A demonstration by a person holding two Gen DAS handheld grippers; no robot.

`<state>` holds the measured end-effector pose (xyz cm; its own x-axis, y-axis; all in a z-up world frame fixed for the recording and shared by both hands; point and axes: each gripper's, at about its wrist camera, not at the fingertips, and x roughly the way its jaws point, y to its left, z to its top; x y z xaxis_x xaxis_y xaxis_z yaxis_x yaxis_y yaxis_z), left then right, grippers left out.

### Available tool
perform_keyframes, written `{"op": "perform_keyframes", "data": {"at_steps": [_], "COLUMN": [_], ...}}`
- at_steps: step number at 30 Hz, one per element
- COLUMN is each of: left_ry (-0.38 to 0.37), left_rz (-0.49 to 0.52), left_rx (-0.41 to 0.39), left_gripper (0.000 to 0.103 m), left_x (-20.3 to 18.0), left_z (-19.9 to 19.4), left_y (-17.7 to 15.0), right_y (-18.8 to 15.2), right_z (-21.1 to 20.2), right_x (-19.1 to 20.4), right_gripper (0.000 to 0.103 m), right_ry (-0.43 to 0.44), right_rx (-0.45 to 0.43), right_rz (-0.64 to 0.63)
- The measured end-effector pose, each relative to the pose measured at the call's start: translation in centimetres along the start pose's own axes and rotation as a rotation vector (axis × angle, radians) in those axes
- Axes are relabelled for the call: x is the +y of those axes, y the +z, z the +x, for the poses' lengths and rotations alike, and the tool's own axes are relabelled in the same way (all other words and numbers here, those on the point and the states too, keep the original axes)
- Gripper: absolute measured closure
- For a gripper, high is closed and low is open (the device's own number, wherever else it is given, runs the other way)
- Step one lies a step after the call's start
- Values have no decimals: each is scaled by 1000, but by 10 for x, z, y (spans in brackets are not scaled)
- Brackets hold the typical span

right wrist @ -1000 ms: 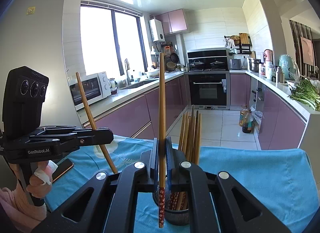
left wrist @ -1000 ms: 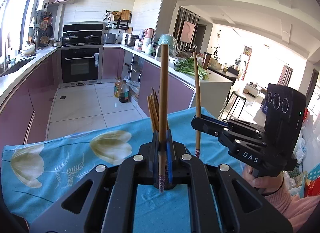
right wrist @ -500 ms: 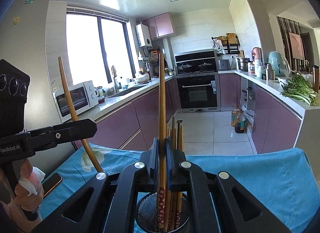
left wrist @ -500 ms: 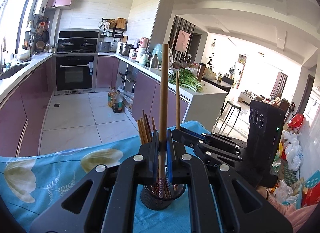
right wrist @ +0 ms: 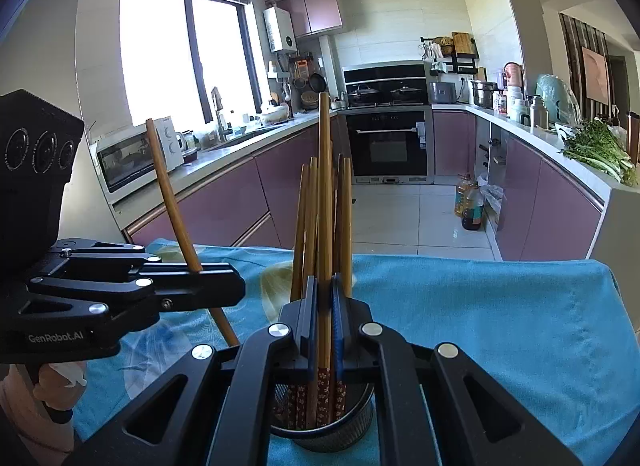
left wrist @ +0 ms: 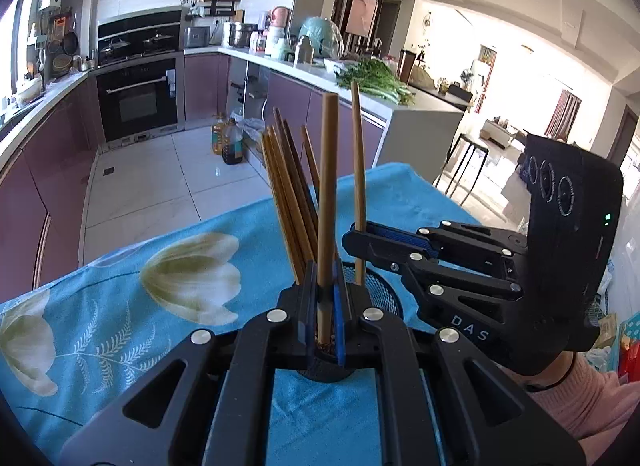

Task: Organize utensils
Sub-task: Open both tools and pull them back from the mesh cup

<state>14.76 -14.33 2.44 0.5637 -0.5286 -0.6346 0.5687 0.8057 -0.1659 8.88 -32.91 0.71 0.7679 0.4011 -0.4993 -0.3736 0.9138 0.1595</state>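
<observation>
A black mesh holder (right wrist: 340,426) stands on the blue cloth with several wooden chopsticks (right wrist: 304,225) upright in it. My right gripper (right wrist: 324,298) is shut on one chopstick (right wrist: 325,193), whose patterned lower end dips into the holder's mouth. My left gripper (left wrist: 325,294) is shut on another chopstick (left wrist: 326,193), held nearly upright at the holder's (left wrist: 384,298) near rim. Whether its tip is inside is hidden. From the left wrist view, the right gripper (left wrist: 354,236) comes in from the right. From the right wrist view, the left gripper (right wrist: 236,290) comes in from the left.
A blue tablecloth (left wrist: 160,306) with white tulips covers the table; its far edge drops to the tiled kitchen floor. A hand in a pink sleeve (left wrist: 580,398) holds the right gripper. Purple cabinets and an oven stand far behind.
Both grippers have sunk toward the holder with their chopsticks. The right chopstick's end has gone from above the holder into its mouth. The left gripper has swung in beside the holder.
</observation>
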Motion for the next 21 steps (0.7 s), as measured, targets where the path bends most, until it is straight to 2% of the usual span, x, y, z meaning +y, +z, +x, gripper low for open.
{"op": "perform_keyframes", "data": {"at_steps": [4, 9, 11, 12, 14, 16, 17, 18, 20, 21], "left_ry": [-9, 6, 26, 34, 67, 97, 117, 138, 186, 217], "left_rz": [-19, -14, -17, -21, -34, -43, -48, -55, -73, -81], "left_rx": [42, 45, 24, 9, -28, -61, -79, -97, -139, -161], "left_gripper": [95, 90, 85, 78, 71, 66, 63, 55, 47, 35], "left_x": [8, 11, 11, 11, 13, 15, 16, 17, 20, 21], "left_z": [16, 25, 23, 21, 13, 4, -1, -6, -19, -25], "left_y": [-3, -9, -11, -13, -18, -25, -29, -33, -43, -47], "right_y": [-2, -3, -3, -3, -5, -7, -7, -7, -10, -11], "right_z": [4, 4, 0, -2, -9, -15, -17, -19, -23, -25], "right_x": [0, -3, -3, -2, 0, 2, 2, 2, 4, 5], "right_gripper": [96, 94, 82, 78, 60, 55, 48, 45, 42, 40], "right_ry": [-3, 1, 2, 2, -3, -4, -8, -13, -27, -33], "right_rx": [26, 26, 18, 12, -8, -23, -31, -37, -49, -53], "right_rz": [-1, 23, 29, 29, 31, 32, 33, 32, 25, 23]}}
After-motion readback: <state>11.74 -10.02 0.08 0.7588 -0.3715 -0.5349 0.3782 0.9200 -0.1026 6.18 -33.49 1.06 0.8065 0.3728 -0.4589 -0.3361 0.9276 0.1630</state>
